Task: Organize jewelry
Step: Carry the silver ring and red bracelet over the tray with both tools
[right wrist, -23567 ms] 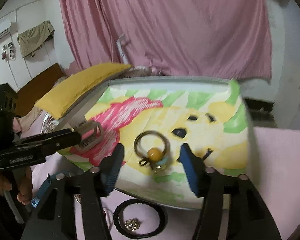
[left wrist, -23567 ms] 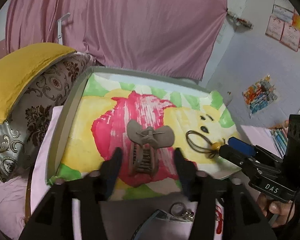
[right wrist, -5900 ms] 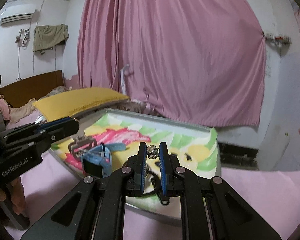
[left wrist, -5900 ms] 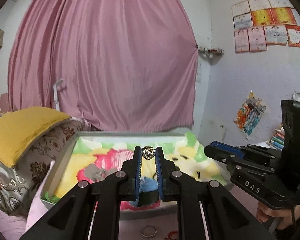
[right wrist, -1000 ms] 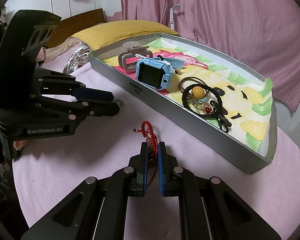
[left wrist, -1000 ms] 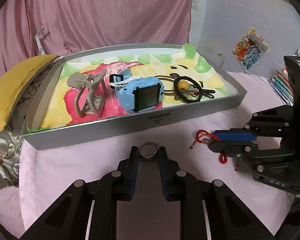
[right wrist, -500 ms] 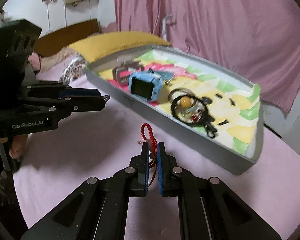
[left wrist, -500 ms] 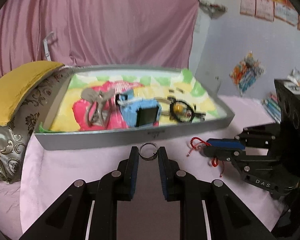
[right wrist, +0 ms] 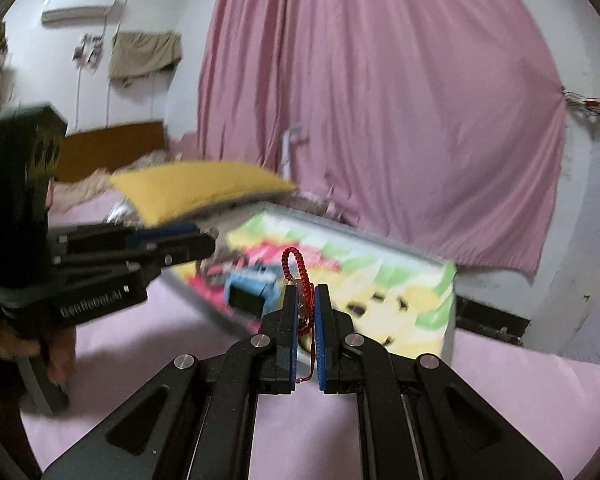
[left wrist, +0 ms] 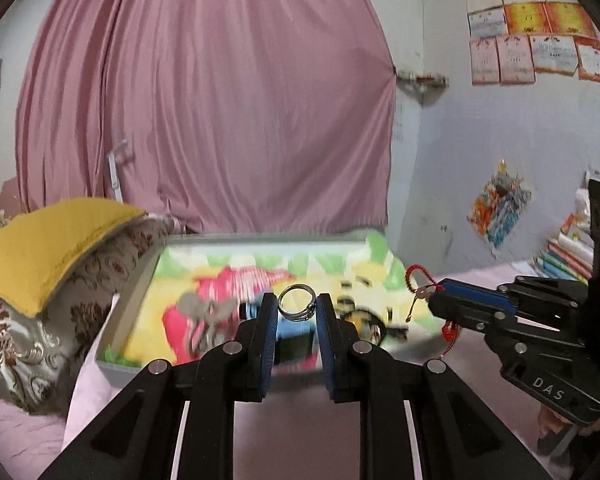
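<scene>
My left gripper (left wrist: 297, 307) is shut on a silver ring (left wrist: 296, 303), held in the air in front of the tray (left wrist: 132, 292). My right gripper (right wrist: 306, 295) is shut on a red cord charm (right wrist: 296, 266), whose loop sticks up above the fingertips; it also shows in the left wrist view (left wrist: 420, 280). The grey tray with a colourful flower lining holds a blue watch (right wrist: 250, 294), a grey hair claw (left wrist: 204, 310) and black hair ties (left wrist: 366, 326). Both grippers hover above the pink cloth, short of the tray's near wall.
A yellow cushion (left wrist: 48, 244) on a patterned pillow lies left of the tray. A pink curtain (left wrist: 204, 120) hangs behind it. Books (left wrist: 564, 256) are stacked at the far right. The pink cloth (right wrist: 500, 392) covers the surface.
Both grippers have lifted off the pink cloth and tilted up, the left carrying the ring and the right the red cord charm. The view now looks level at the curtain.
</scene>
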